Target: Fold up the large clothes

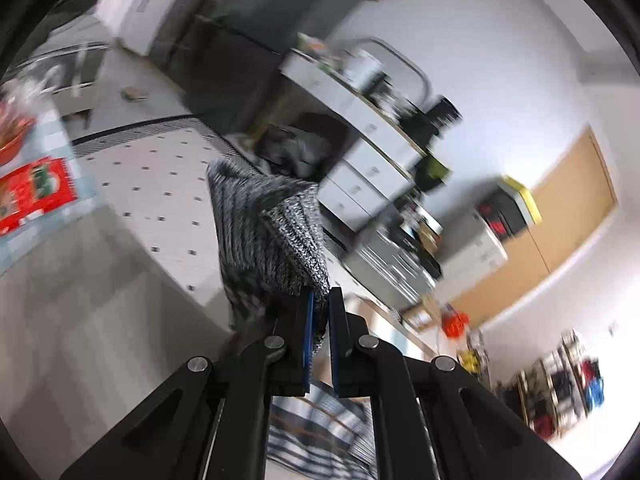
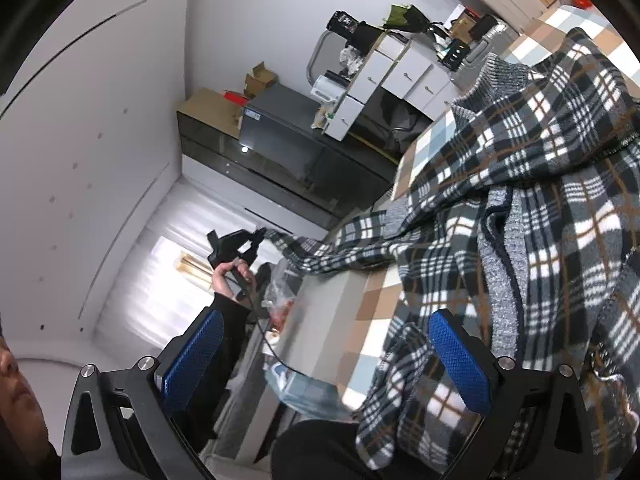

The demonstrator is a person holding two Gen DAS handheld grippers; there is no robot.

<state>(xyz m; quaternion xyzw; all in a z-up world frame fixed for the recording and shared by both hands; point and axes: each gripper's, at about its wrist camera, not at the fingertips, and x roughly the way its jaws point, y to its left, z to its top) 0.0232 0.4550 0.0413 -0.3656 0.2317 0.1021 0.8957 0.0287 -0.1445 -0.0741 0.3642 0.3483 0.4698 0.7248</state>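
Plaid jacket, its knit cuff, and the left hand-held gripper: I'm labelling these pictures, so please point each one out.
plaid jacket [image 2: 532, 184]: right wrist view, on the checked body panel.
knit cuff [image 1: 296, 240]: left wrist view, on the grey ribbed end.
left hand-held gripper [image 1: 320, 320]: left wrist view, between the fingertips, shut on the cuff.

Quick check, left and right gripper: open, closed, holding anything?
Left gripper: closed on the grey knit cuff of the plaid garment.
Right gripper: open, holding nothing; the garment lies beside one finger.
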